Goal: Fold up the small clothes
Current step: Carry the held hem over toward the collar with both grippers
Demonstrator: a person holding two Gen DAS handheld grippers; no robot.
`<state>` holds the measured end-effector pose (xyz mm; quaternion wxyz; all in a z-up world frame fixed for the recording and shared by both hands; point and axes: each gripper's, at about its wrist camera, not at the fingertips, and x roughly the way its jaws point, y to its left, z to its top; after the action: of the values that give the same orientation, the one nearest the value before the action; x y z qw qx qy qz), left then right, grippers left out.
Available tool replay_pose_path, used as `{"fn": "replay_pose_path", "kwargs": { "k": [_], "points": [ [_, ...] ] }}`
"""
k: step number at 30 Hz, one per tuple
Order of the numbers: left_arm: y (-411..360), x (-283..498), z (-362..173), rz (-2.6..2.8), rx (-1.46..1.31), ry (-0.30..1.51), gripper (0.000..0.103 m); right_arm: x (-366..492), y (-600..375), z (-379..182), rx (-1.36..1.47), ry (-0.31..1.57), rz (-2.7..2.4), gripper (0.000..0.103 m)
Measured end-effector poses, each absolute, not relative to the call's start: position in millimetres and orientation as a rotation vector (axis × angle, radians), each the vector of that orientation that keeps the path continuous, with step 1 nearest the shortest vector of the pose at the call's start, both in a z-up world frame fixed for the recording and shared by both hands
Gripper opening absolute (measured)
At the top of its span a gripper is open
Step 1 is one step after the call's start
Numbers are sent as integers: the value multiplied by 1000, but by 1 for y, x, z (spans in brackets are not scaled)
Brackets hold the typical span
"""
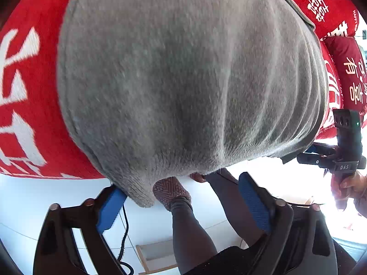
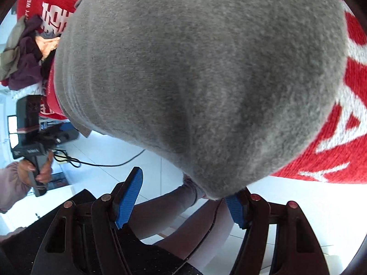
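Observation:
A grey fleece garment (image 1: 179, 80) lies spread on a red cloth with white characters (image 1: 25, 114) and hangs over its near edge. It fills the right wrist view (image 2: 195, 73) too. My left gripper (image 1: 181, 202) is open at the garment's near hem, with the hem resting against its left blue pad (image 1: 110, 208). My right gripper (image 2: 183, 202) is open at the hem on the other side, with the hem touching its right blue pad (image 2: 236, 210). Each gripper shows in the other's view: right (image 1: 344, 151), left (image 2: 34, 137).
A pile of purple and beige clothes (image 2: 20, 57) lies on the red cloth at the left. A red cushion (image 1: 348, 68) sits at the right. Below the edge are the person's legs and slippers (image 1: 172, 194), a black cable (image 2: 96, 162) and white floor tiles.

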<state>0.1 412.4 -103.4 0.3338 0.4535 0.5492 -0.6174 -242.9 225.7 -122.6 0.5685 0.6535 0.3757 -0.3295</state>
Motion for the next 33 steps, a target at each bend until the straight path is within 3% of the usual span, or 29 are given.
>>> {"fn": "replay_pose_path", "kwargs": {
  "k": [1, 3, 4, 5, 6, 8, 19, 33],
  "points": [
    [414, -1, -107, -1605, 1190, 1444, 75, -243, 225, -123, 1550, 867, -779, 70],
    [418, 5, -111, -1596, 1176, 1471, 56, -243, 226, -124, 1590, 825, -792, 60],
    [420, 9, -111, -1594, 1165, 1487, 51, -244, 226, -125, 1628, 795, -806, 44],
    [417, 13, -110, -1596, 1158, 1494, 38, -244, 228, -127, 1659, 773, -819, 22],
    [415, 16, -110, -1596, 1155, 1497, 22, -247, 229, -128, 1701, 744, -838, 12],
    [412, 21, -108, -1596, 1150, 1512, 11, -250, 231, -125, 1744, 687, -839, 12],
    [385, 44, -42, -1757, 1001, 1570, 11, -244, 236, -55, 1746, 438, -745, 11],
    [258, 76, 40, -1863, 731, 1475, 11, -289, 169, 32, 1608, 138, -775, 11]
  ]
}}
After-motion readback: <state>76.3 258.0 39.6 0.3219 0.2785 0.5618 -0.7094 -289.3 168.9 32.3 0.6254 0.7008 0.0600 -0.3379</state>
